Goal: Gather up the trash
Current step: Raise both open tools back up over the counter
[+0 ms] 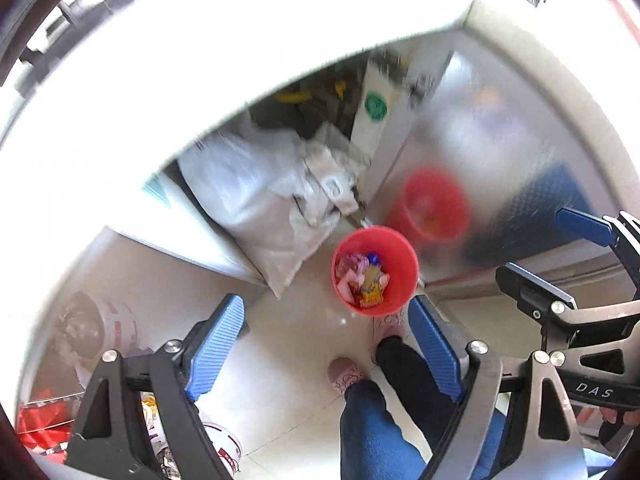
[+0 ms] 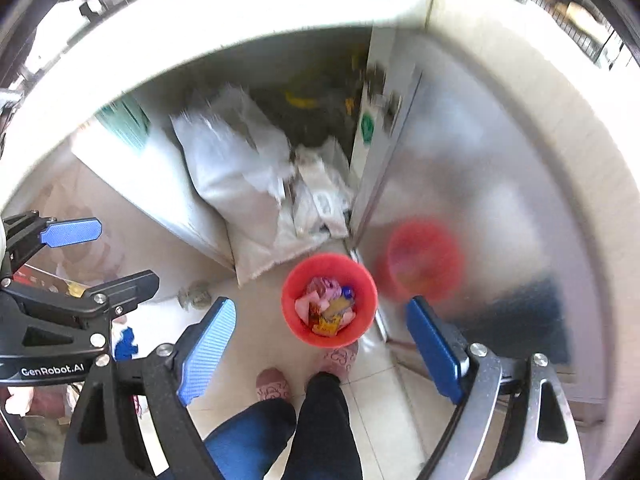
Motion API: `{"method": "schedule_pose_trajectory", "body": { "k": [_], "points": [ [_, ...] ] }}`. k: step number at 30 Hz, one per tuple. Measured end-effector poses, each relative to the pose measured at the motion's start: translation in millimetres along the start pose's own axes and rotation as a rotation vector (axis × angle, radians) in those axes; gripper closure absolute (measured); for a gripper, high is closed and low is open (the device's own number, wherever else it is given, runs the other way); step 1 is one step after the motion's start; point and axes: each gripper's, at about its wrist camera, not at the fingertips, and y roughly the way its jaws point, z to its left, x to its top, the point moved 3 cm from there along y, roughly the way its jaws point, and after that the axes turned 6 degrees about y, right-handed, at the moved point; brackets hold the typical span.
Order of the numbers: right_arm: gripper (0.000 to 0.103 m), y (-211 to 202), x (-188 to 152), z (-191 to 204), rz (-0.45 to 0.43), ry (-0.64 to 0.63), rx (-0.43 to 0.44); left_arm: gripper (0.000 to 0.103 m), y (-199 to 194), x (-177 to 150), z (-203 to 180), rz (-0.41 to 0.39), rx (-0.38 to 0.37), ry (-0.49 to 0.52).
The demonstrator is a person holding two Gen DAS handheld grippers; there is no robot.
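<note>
A red bin [image 1: 375, 270] stands on the tiled floor by a metal cabinet door, with several colourful wrappers [image 1: 362, 278] inside. It also shows in the right wrist view [image 2: 329, 299], with the wrappers [image 2: 328, 306] in it. My left gripper [image 1: 326, 344] is open and empty, held high above the floor, the bin just beyond its right finger. My right gripper [image 2: 320, 344] is open and empty, above the bin. Each gripper shows at the edge of the other's view: the right one [image 1: 560, 264] and the left one [image 2: 96, 256], both open.
White sacks [image 1: 264, 208] lie under the white counter [image 1: 200, 80]. The metal door [image 1: 500, 152] reflects the bin. The person's legs and pink slippers [image 1: 346, 372] are below the grippers. White cups and red plastic [image 1: 44, 428] sit at the lower left.
</note>
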Motion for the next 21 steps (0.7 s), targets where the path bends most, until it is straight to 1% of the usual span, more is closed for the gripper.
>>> {"method": "schedule_pose_trajectory", "body": {
  "k": [4, 7, 10, 13, 16, 21],
  "points": [
    [0.015, -46.3, 17.3, 2.9, -0.071, -0.005, -0.008, 0.02, -45.5, 16.6, 5.3, -0.064, -0.009, -0.018],
    [0.014, -77.5, 29.3, 2.6, -0.127, -0.002, -0.012, 0.02, -70.9, 33.4, 4.1, -0.103, 0.002, 0.001],
    [0.014, -98.9, 41.8, -2.3, -0.166, 0.014, -0.018, 0.02, -93.1, 47.9, 0.7, -0.136, 0.013, 0.026],
    [0.011, -118.3, 55.5, -8.9, -0.211, 0.042, -0.069, 0.02, -108.6, 64.0, -2.3, -0.161, 0.026, 0.041],
    [0.011, -130.4, 68.6, -16.2, -0.233, 0.065, -0.077, 0.02, -121.9, 86.7, -3.5, -0.183, 0.02, 0.046],
    [0.011, -144.2, 96.5, -39.4, -0.275, 0.103, -0.093, 0.02, -133.1, 135.3, -13.2, -0.226, 0.016, 0.075]
  ]
}}
